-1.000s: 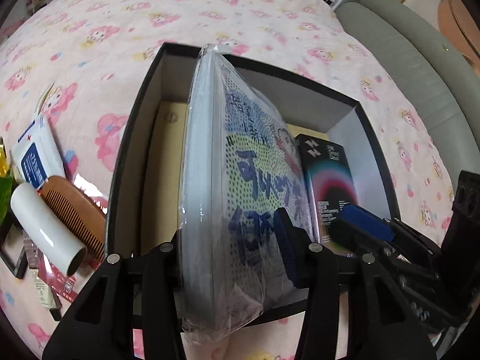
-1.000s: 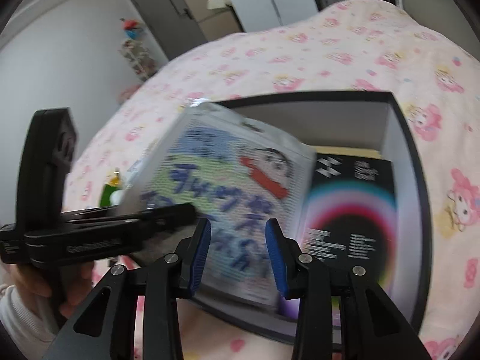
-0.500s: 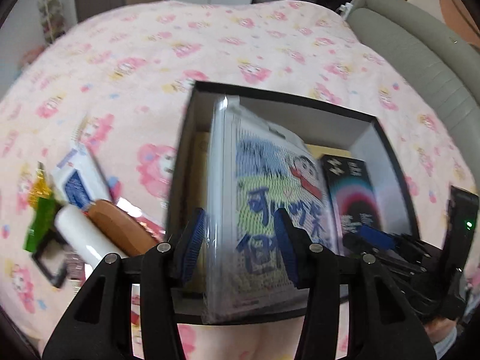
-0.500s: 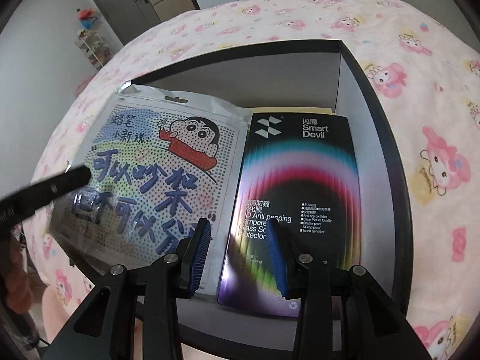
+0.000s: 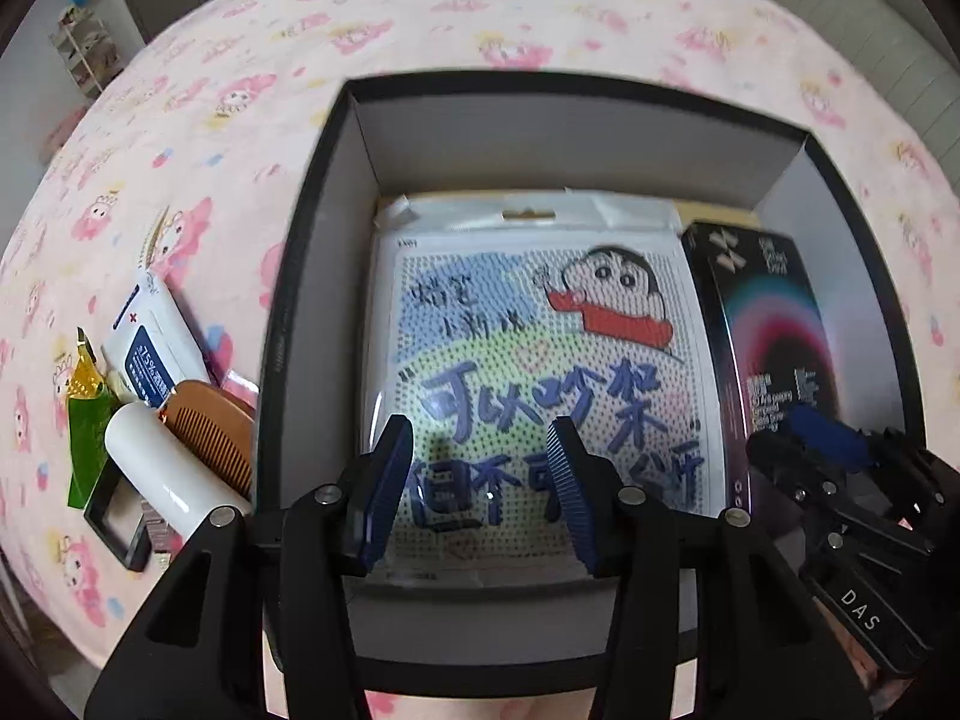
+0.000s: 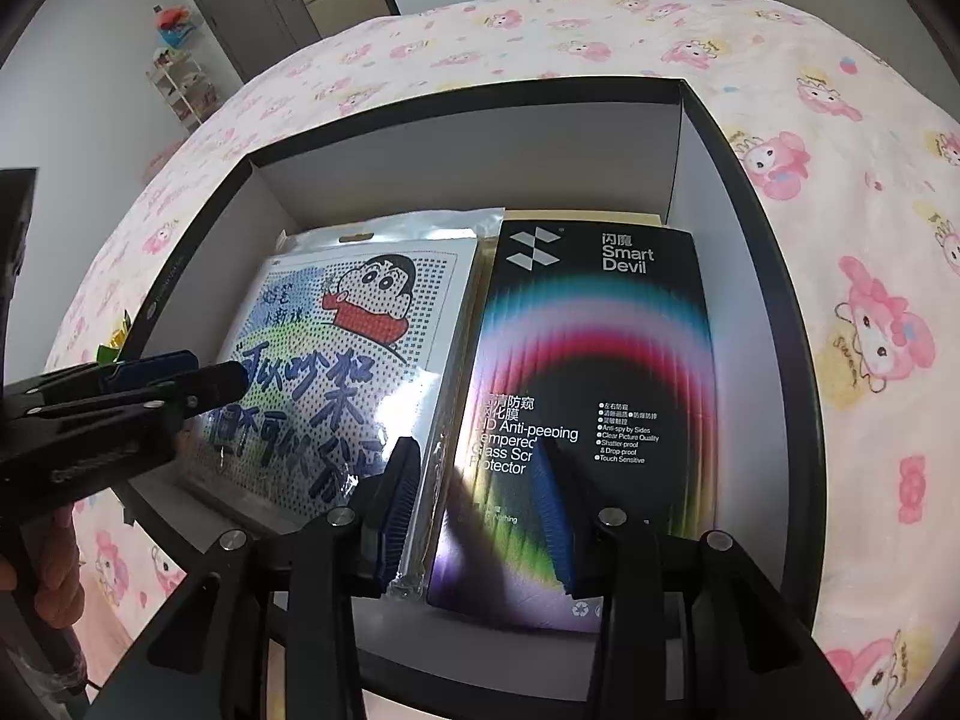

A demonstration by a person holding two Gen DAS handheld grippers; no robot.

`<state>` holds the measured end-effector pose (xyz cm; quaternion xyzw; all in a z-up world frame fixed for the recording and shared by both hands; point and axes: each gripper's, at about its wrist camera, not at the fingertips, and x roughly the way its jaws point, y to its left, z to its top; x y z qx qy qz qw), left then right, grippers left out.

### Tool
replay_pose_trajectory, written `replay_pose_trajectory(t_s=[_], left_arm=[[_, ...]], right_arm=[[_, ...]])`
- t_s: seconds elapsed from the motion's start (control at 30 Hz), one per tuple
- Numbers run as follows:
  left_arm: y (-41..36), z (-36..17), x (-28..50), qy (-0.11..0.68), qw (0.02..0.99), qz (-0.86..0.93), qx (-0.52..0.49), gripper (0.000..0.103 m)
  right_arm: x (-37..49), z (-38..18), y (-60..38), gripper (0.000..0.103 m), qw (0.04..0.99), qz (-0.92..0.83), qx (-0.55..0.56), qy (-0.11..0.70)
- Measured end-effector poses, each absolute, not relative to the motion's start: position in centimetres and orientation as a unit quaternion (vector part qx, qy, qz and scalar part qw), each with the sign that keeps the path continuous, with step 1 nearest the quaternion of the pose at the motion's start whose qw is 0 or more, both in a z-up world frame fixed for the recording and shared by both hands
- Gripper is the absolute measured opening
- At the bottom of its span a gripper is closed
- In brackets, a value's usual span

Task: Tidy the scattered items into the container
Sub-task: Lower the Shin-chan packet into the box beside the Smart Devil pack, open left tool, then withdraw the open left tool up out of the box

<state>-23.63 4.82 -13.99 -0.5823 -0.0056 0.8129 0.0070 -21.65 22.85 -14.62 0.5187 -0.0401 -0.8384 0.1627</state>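
Observation:
A black open box [image 5: 312, 228] [image 6: 774, 252] sits on the pink bed cover. Inside lie a cartoon-printed plastic packet [image 5: 528, 360] [image 6: 336, 360] on the left and a black screen-protector box [image 5: 768, 330] [image 6: 600, 360] on the right. My left gripper [image 5: 480, 492] is open and empty above the packet's near end. My right gripper [image 6: 480, 516] is open and empty above the near end of the screen-protector box. Left of the box lie a white tube [image 5: 159, 354], a white cylinder [image 5: 165, 468], a wooden comb [image 5: 213, 426] and a green-gold wrapper [image 5: 87, 420].
A small black square frame [image 5: 117, 522] lies by the white cylinder. The bed cover [image 5: 480, 18] spreads all round the box. A grey door and shelves [image 6: 180, 72] stand beyond the bed at the far left.
My left gripper opened and let go of the cartoon packet, which dropped from upright to lying flat in the box. Both grippers have drawn back a little.

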Motion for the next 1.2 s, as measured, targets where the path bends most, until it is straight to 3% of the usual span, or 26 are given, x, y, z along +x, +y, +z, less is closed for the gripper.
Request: replay_pose_trajectory(t_s=[0.17,0.53,0.7,0.8,0.93,1.07,1.2], left_arm=[[5.9,-14.4,-23.9,0.019,0.04,0.78,-0.624,0.047],[5.4,-17.0,-28.8,0.004,0.027,0.752,-0.658,0.047],[5.4,-17.3,-29.5,0.012,0.025,0.759,-0.65,0.052],[4.9,-16.7,-30.0,-0.005,0.032,0.772,-0.635,0.046],[6.3,-15.3,-31.5,0.04,0.029,0.806,-0.59,0.046],[7.1,-15.2,-34.0,0.034,0.019,0.821,-0.57,0.047],[8.2,-16.7,-36.8,0.043,-0.009,0.797,-0.602,0.047]], right_arm=[[-21.9,-14.3,23.6,0.035,0.177,-0.833,0.52,-0.072],[-21.5,-14.6,22.6,0.037,0.169,-0.838,0.519,-0.027],[-22.3,-15.2,22.0,0.038,0.17,-0.834,0.524,-0.029],[-22.4,-15.1,21.7,0.04,0.169,-0.836,0.521,-0.03],[-22.0,-14.5,22.2,0.04,0.151,-0.846,0.51,-0.034],[-22.2,-14.8,21.7,0.04,0.133,-0.853,0.504,-0.022],[-22.5,-15.3,21.4,0.041,0.128,-0.853,0.507,-0.008]])
